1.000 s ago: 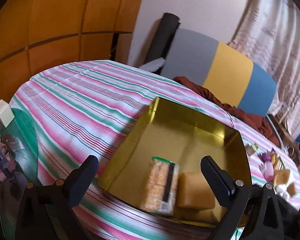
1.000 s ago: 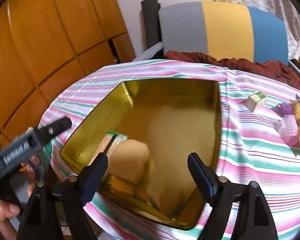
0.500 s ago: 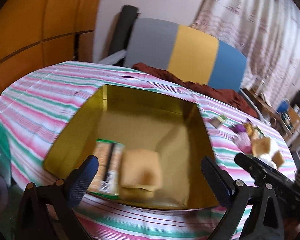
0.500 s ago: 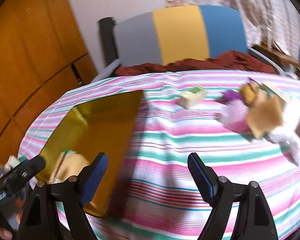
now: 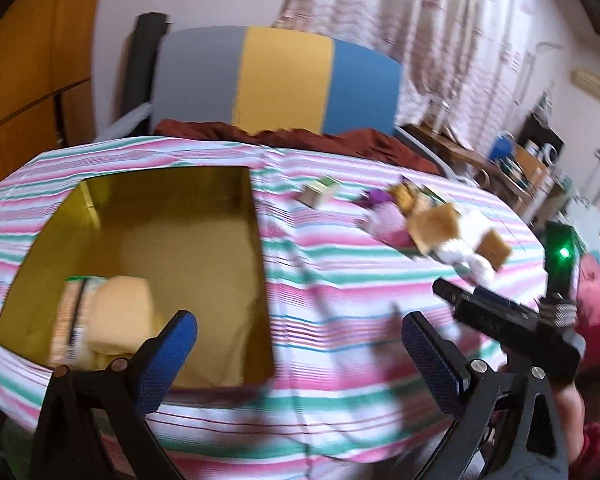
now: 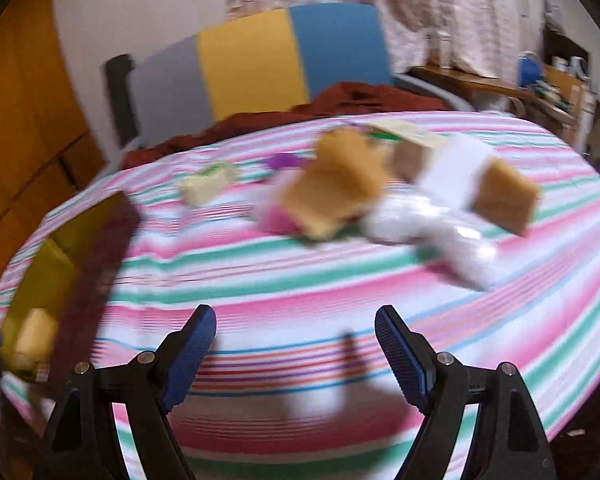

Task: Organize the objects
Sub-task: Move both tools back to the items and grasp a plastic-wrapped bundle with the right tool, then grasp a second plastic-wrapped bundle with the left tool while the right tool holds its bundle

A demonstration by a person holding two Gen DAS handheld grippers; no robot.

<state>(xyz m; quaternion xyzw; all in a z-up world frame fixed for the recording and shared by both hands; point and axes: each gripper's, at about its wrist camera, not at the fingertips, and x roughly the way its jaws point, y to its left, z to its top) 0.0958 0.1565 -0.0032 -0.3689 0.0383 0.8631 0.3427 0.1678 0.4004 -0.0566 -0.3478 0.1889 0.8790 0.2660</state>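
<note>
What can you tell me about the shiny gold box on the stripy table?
The gold box is a wide, shallow, open container with no lid on it, and its walls and floor look like glossy gold card or metal. It sits flat on the pink, green and white striped tablecloth, toward the table's left side. Two things lie in its near left corner, side by side: a tan sponge-like block and a wrapped snack packet. The rest of its floor is bare. No tongs touch it.

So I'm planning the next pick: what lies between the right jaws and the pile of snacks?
Only bare striped tablecloth. In the right wrist view the open right gripper faces the blurred snack pile across it, with nothing in between.
</note>
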